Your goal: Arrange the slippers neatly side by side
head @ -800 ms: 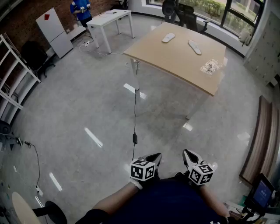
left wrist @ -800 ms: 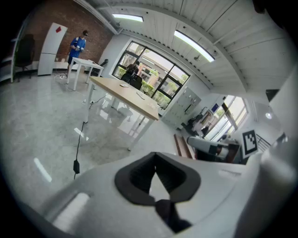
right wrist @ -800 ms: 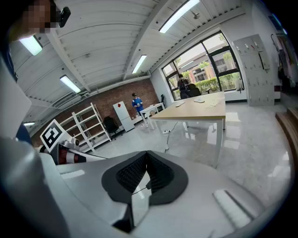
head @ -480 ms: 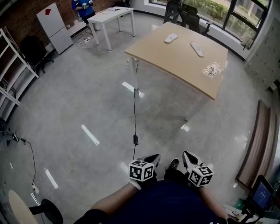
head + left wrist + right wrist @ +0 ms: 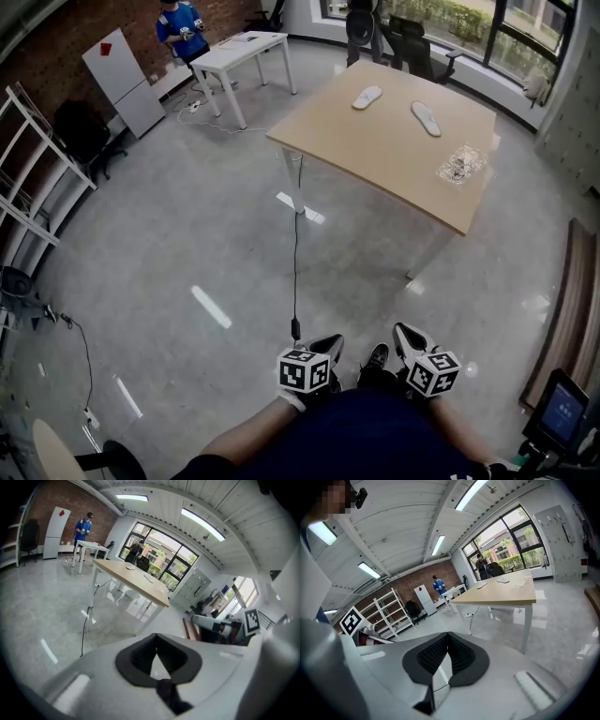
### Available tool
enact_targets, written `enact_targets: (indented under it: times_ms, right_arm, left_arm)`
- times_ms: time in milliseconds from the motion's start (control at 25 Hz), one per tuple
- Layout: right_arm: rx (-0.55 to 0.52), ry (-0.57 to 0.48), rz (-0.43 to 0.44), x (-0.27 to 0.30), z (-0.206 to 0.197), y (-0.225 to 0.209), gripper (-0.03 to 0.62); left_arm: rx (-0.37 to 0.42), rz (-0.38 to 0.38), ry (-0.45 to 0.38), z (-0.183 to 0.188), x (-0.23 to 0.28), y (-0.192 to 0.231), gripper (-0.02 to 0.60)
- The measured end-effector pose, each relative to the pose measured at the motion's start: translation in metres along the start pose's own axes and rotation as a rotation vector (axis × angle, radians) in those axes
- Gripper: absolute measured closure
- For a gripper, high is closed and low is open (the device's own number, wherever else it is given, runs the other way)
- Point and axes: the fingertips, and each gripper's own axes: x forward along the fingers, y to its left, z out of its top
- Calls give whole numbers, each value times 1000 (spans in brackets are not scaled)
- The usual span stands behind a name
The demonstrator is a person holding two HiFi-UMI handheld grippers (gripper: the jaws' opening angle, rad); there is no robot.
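Though on the table (image 5: 375, 155), the slippers (image 5: 367, 97) (image 5: 426, 118) look tiny.

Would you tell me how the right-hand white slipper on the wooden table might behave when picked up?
The slipper looks thin and flat against the table, so it is probably light and may flex or droop if pinched at one end. Lying flat, it seems unlikely to roll or tip; a push would probably just slide it along the table.
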Motion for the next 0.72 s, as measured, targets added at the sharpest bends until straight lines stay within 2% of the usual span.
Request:
enact_targets:
  times_ms: [240, 520, 720]
  right_arm:
    - [31, -10, 41, 24, 42, -39, 583]
    - [69, -3, 68, 40, 65, -86, 583]
    - [87, -11, 51, 47, 80, -133, 583]
  left_arm:
    - [78, 32, 16, 44, 38, -20, 578]
    - [69, 69, 47, 68, 80, -32, 578]
    - [92, 51, 68, 83, 125, -49, 578]
